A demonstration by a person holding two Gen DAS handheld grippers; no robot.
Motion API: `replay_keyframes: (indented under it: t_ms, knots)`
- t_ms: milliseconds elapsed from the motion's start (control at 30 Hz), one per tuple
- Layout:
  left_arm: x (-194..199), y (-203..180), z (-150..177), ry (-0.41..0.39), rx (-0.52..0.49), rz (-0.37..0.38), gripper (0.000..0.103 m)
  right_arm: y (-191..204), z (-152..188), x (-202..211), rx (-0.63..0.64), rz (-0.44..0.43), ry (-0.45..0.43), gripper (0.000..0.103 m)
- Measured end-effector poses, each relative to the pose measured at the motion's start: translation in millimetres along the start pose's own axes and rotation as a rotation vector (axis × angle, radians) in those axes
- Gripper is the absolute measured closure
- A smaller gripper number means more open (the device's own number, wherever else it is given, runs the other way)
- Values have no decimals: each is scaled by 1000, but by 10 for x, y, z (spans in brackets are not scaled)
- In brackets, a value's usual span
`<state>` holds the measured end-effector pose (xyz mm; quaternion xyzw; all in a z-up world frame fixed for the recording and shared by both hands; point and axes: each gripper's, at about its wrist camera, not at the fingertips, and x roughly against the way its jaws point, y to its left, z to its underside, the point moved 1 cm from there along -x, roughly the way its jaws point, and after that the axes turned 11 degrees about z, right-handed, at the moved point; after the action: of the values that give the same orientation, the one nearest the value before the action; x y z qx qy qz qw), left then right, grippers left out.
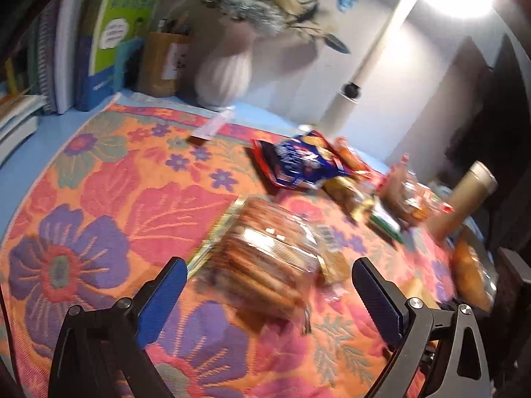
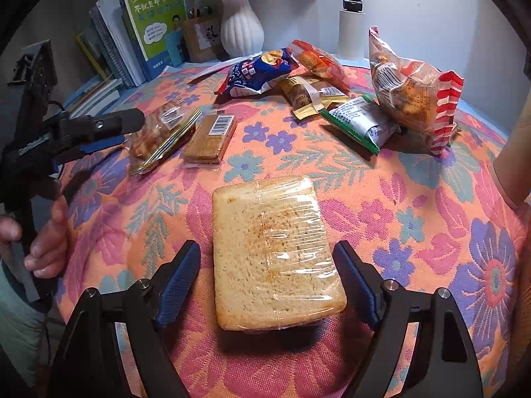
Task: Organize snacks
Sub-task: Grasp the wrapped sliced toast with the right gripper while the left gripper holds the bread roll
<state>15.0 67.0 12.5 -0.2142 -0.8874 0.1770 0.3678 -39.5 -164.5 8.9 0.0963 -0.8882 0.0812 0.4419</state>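
Sorting step: right gripper [image 2: 267,278] straddles the wrapped toast [image 2: 272,252], jaws wide, pads apart from it, on the floral cloth [image 2: 415,219] near the vase [image 2: 241,30]; left gripper [image 1: 268,285] wide, empty, over cracker pack [image 1: 265,252]; next, close squarely.

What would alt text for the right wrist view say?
A plastic-wrapped bread slab lies on a floral tablecloth between the open right hand-held gripper. Snack packets crowd the far side, and the left hand-held gripper reaches in from the left.
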Motion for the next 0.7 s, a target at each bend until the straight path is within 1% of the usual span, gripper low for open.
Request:
replay_keyframes:
  t_ms: [67, 100, 133, 200, 233, 300, 367, 400, 433, 467, 500, 533, 567, 600, 633, 700]
  knots:
    - [-79, 46, -15, 35, 26, -72, 4, 8, -1, -1, 1, 2, 0, 20]
    - [-94, 43, -15, 43, 24, -67, 4, 6, 0, -2, 2, 2, -1, 20]
    - [-101, 13, -9, 45, 7, -59, 4, 7, 0, -3, 2, 3, -1, 20]
    - [-131, -38, 1, 54, -28, -81, 4, 8, 2, -1, 3, 6, 0, 20]
    - [-175, -76, 7, 74, -52, -93, 4, 10, 2, -1, 4, 7, 0, 20]
    - [-308, -144, 12, 135, -101, -136, 4, 19, 1, -3, 6, 11, 0, 20]
    - [-420, -181, 18, 177, -132, -204, 4, 22, 0, -3, 8, 14, -1, 20]
    - [-440, -196, 19, 181, -143, -222, 8, 21, -2, -3, 8, 14, -2, 20]
    - [-446, -207, 19, 177, -151, -235, 15, 20, -2, -1, 6, 16, -3, 21]
    - [-439, -199, 19, 169, -149, -244, 17, 15, -4, 0, 4, 19, -5, 23]
    - [-426, -189, 18, 163, -145, -242, 20, 7, -6, 3, 3, 19, -9, 32]
    - [-403, -177, 15, 153, -140, -229, 26, 0, -7, 13, 0, 22, -16, 39]
    - [-371, -165, 13, 139, -135, -213, 29, -6, -3, 21, -3, 23, -21, 46]
    - [-343, -160, 11, 127, -132, -201, 41, -12, 0, 30, -6, 16, -25, 47]
    - [-321, -162, 12, 117, -131, -186, 46, -16, 3, 43, -9, 9, -29, 48]
    - [-287, -159, 17, 102, -129, -179, 47, -16, 6, 54, -12, 6, -33, 49]
